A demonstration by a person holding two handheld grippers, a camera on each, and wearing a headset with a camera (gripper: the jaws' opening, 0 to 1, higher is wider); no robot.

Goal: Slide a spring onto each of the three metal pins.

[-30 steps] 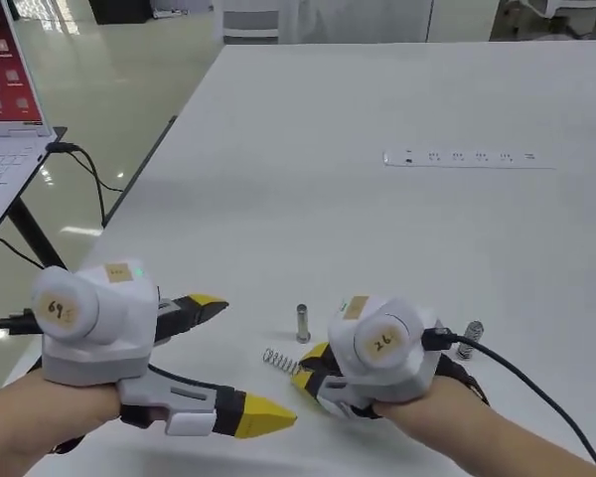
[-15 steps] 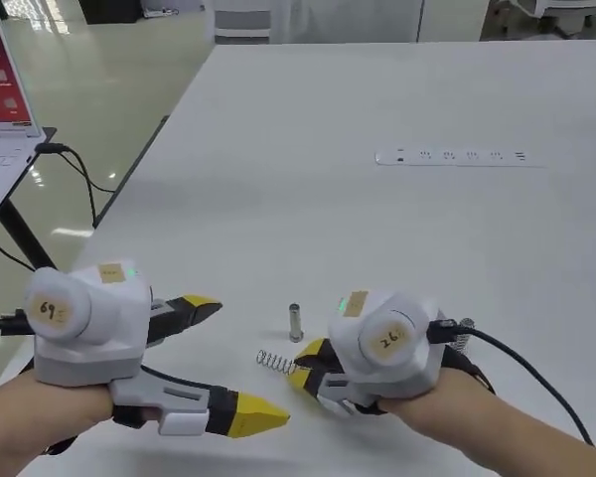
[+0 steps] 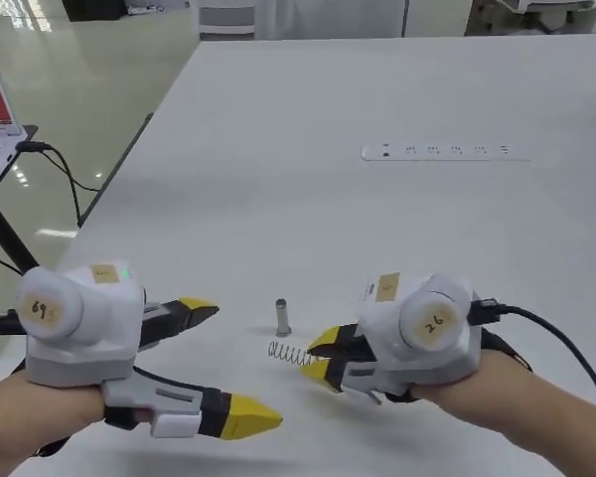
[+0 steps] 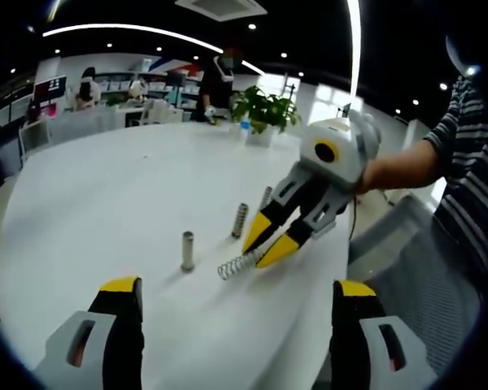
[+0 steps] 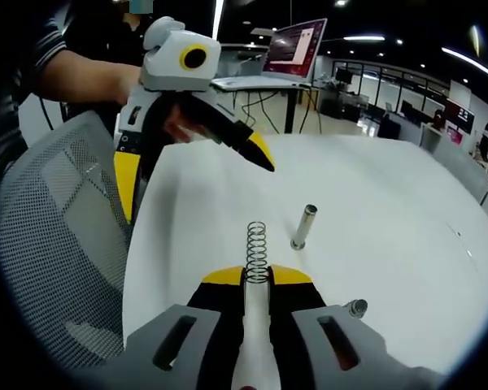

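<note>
Right gripper (image 3: pixel 318 357) on spring (image 3: pixel 290 353), near table edge (image 5: pixel 137 276)

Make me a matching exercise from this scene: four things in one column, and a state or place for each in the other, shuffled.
Things:
1. left gripper
2. right gripper
3. metal pin beside the grippers
4. power strip

States or places:
A. stands upright, bare
B. shut on the spring
C. lies flat, far across the table
D. jaws wide apart, holding nothing

Pairs: 1-D, 2-B, 3-A, 4-C
</note>
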